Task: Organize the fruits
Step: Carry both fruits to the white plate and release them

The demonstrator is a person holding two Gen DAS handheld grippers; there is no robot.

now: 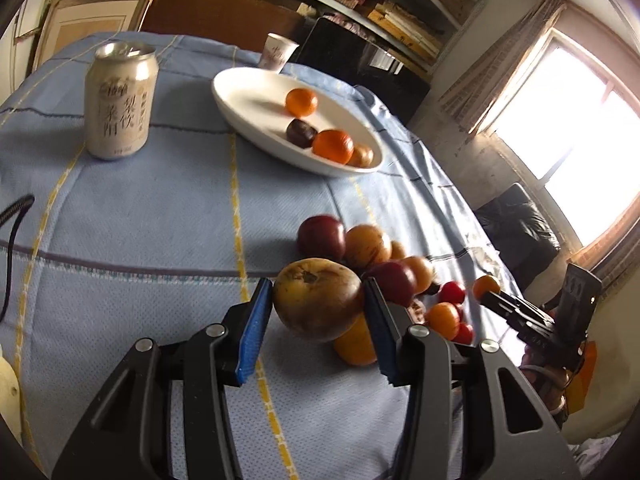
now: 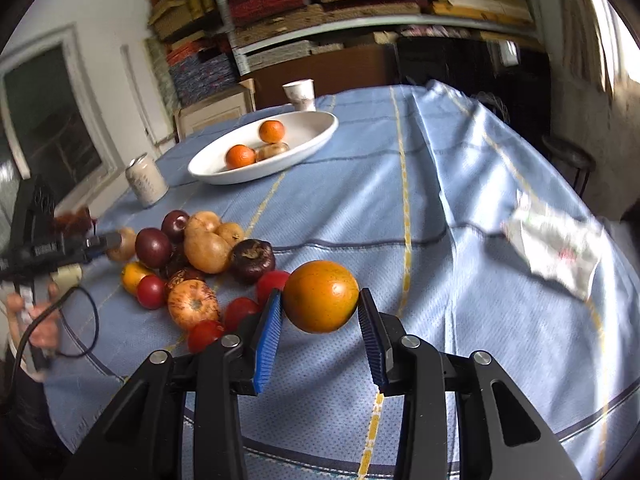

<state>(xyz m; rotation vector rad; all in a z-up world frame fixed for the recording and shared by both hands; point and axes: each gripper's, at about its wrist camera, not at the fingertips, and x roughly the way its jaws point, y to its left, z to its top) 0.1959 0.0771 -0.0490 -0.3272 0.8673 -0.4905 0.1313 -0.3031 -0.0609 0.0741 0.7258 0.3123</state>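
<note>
Between left claw (image 1: 318, 306) pads, a brownish-yellow, perhaps bruised fruit (image 1: 318, 300); right claw (image 2: 320, 312) pinching smooth orange (image 2: 321, 297)

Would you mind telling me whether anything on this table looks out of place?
Among the fruit, a pale drink can and a paper cup stand near the white oval dish, and a crumpled wrapper lies apart.

Left claw (image 1: 318, 308) clamped on brown-yellow fruit (image 1: 316, 300); right claw (image 2: 320, 316) clamped on orange fruit (image 2: 321, 296).

Table (image 2: 460, 184) — plate (image 2: 320, 136), can (image 2: 146, 180), cup (image 2: 300, 96), fruit pile (image 2: 200, 264).
</note>
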